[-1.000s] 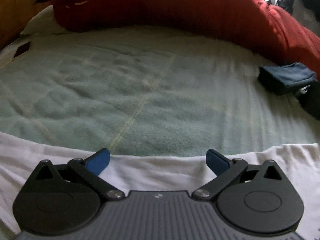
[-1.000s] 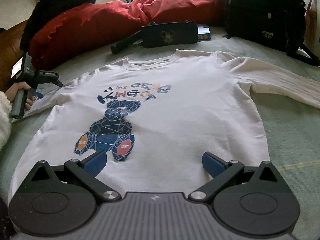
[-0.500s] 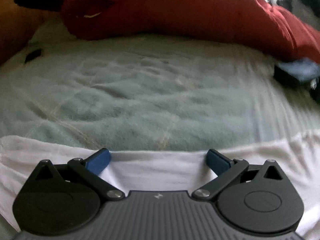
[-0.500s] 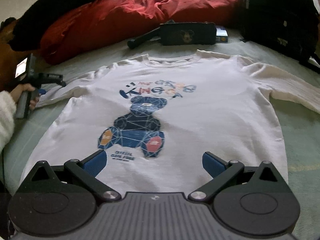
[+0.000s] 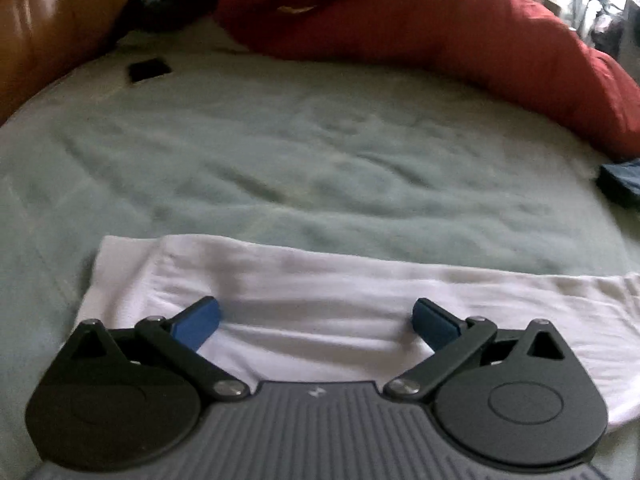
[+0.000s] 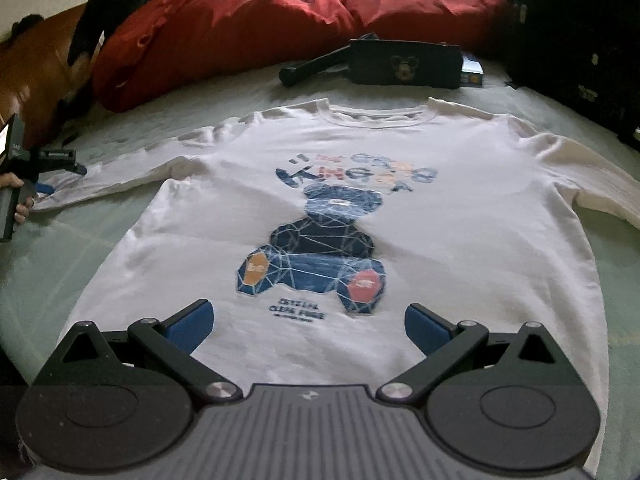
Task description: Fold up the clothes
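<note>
Shirt: white long-sleeve shirt (image 6: 400, 216) with a blue bear print (image 6: 320, 252), lying flat and face up in the middle of the bed (image 6: 60, 264), collar toward the far edge where the red duvet is, hem toward the near edge.

Sleeves: both spread out sideways, one toward each side edge of the bed. The cuff end of the left sleeve (image 5: 304, 284) sits right under the left tool.

Left tool: left tool (image 5: 316, 322) is spread wide, nothing gripped, hovering low over that sleeve near the cuff. From the other camera you can see a hand (image 6: 16, 200) holding it at the bed's left edge.

Right tool: right tool (image 6: 308, 326) also spread wide and empty, sitting over the hem at the near edge.

Progress: honestly looks like zero folds so far. Shirt is just laid out and smoothed, no sleeve tucked in, no side turned over. My guess is the left sleeve gets folded in first, then the other one, then the body. All of that is left to do.

Other stuff: red duvet (image 6: 240, 28) bunched along the far edge, a dark pouch (image 6: 404, 66) with a mouse logo just beyond the collar, a black bag (image 6: 580, 40) at the far right corner. None of it touches the shirt as far as I can tell.
</note>
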A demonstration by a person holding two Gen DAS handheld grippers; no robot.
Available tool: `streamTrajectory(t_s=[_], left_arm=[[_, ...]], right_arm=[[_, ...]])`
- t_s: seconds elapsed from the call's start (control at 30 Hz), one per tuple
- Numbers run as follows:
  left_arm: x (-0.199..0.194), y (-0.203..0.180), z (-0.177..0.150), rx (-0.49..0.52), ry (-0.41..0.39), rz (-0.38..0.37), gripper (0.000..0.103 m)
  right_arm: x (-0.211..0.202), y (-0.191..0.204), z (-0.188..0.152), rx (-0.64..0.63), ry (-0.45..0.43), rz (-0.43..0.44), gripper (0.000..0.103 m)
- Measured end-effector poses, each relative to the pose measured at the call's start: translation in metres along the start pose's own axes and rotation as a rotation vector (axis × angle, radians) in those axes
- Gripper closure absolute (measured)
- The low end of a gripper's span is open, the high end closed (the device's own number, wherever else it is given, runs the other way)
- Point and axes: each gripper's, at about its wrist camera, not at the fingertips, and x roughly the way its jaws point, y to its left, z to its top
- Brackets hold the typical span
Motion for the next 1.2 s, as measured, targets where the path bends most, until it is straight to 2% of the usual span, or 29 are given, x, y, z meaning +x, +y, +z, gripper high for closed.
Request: streamTrajectory(t_s=[0.07,0.17,0.3,0.43,0.53,0.67,0.83,1.0,1.2], left_arm=[[0.007,0.006,0.003,0.020,-0.037,0.032,0.000],[0.014,0.014,0.015,-0.021,-0.042,0.038,0.001],[-0.002,0.010,0.017,-0.024,-0.056,0.042,0.001],[-0.037,0.001,-0.005,0.057,-0.102,-0.033,0.001],[-0.048,-0.004,-0.027,0.117,-0.099,-0.078,0.001],[-0.038,0.002,-0.054,0.133,-0.049,-0.058,0.001],[-0.057,-0.011,-0.049,0.157,-0.012,-0.027,0.001],[-0.091,-0.049,-0.051,0.209,-0.034,-0.117,0.001],[-0.144,-0.125,-0.082,0.394,-0.098,-0.270,0.001]], right_arm=[[0.002,0.003,0.002,-0.003,0.005,-0.008,0.000],[0.003,0.007,0.003,-0.006,0.008,-0.016,0.000],[-0.001,0.010,0.004,-0.016,0.001,-0.028,0.000],[-0.007,0.012,0.004,-0.021,-0.011,-0.022,0.000],[-0.009,0.014,0.003,-0.023,-0.015,-0.013,0.000],[-0.014,0.016,0.000,-0.036,-0.018,-0.002,0.000],[-0.019,0.013,-0.004,-0.047,-0.015,-0.030,0.000],[-0.020,0.003,-0.008,-0.021,-0.004,-0.051,0.000],[-0.031,-0.008,-0.018,-0.032,-0.027,-0.090,0.000]])
